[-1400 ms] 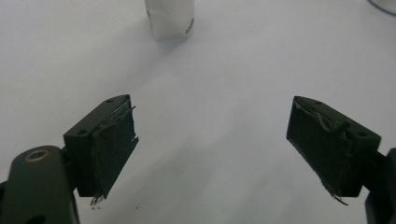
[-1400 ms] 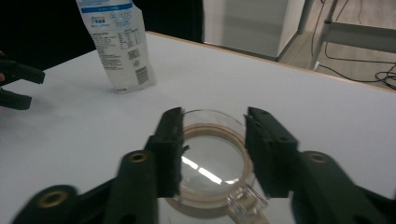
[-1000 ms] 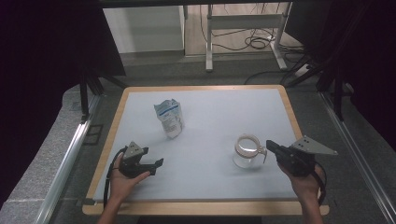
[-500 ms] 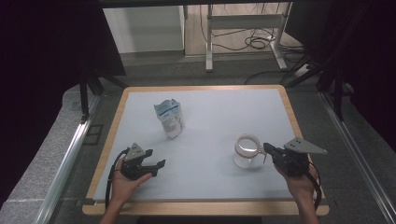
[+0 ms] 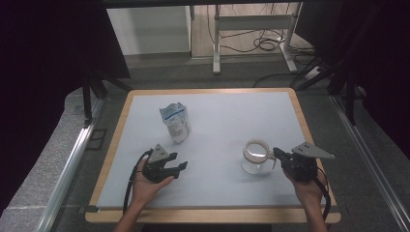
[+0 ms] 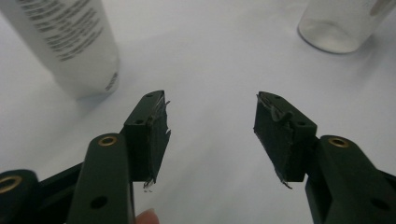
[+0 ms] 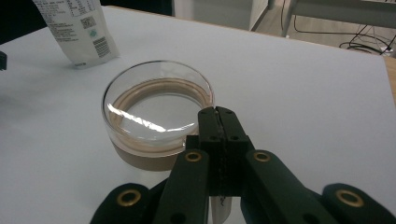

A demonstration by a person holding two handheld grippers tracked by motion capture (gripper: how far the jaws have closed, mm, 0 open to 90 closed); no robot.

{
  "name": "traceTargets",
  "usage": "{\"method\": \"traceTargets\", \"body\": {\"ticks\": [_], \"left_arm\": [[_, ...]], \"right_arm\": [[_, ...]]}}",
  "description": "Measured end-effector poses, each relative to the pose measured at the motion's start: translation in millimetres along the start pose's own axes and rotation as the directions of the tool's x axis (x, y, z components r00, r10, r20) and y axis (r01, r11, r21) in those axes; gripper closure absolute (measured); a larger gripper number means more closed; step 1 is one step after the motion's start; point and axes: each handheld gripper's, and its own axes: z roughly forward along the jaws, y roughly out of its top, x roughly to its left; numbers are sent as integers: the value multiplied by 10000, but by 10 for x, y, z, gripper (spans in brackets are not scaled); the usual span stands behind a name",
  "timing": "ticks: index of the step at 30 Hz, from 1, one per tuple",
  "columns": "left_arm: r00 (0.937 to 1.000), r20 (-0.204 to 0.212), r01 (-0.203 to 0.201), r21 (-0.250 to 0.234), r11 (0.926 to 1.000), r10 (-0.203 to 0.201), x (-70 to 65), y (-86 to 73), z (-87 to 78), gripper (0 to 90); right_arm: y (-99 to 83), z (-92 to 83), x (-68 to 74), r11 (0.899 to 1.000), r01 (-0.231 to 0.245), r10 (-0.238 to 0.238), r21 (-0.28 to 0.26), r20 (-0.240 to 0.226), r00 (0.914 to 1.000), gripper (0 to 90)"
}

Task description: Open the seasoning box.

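Note:
A white printed pouch [image 5: 175,122] stands upright on the white mat's far left part. A clear glass jar [image 5: 256,155] with a tan band sits at the right. My left gripper [image 5: 181,166] lies low over the mat in front of the pouch, pointing right. Its jaws have just been closing but stay open, with bare mat between them [image 6: 210,105]; the pouch [image 6: 70,42] and the jar [image 6: 341,23] lie ahead. My right gripper [image 5: 276,152] is shut, its tips [image 7: 217,112] at the jar's [image 7: 156,116] near rim, nothing visibly between them.
The mat lies on a wooden-edged board [image 5: 208,215] with grey floor around it. Metal rails run along both sides [image 5: 67,169]. A table frame and cables [image 5: 263,43] stand beyond the far edge. Open mat stretches between the pouch and the jar.
My left gripper has slid to the right across the mat and its jaws have narrowed. The right gripper, the jar and the pouch have stayed in place.

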Motion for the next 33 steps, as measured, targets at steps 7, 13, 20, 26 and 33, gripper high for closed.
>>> {"method": "traceTargets", "body": {"ticks": [7,13,20,26,33], "left_arm": [[9995,312,4,-98,10000,-1,-105,113,148,446],[9970,680,-365,-101,9993,371,-258,224,290,458],[9853,1668,-383,-14,9993,380,-425,418,487,548],[9811,1883,-453,25,9990,440,-524,542,632,593],[9737,2221,-512,0,9987,499,-632,644,776,583]], "right_arm": [[-17,-3,2,10000,-23,23,-93,61,10000,900],[-63,-6,-52,9973,-624,613,-395,-279,9977,900],[-94,-10,-79,9945,-897,872,-546,-459,9951,900],[-125,-11,-87,9959,-833,825,-362,-251,9963,900],[-31,-87,61,9949,-424,427,-913,7,9991,900]]}}
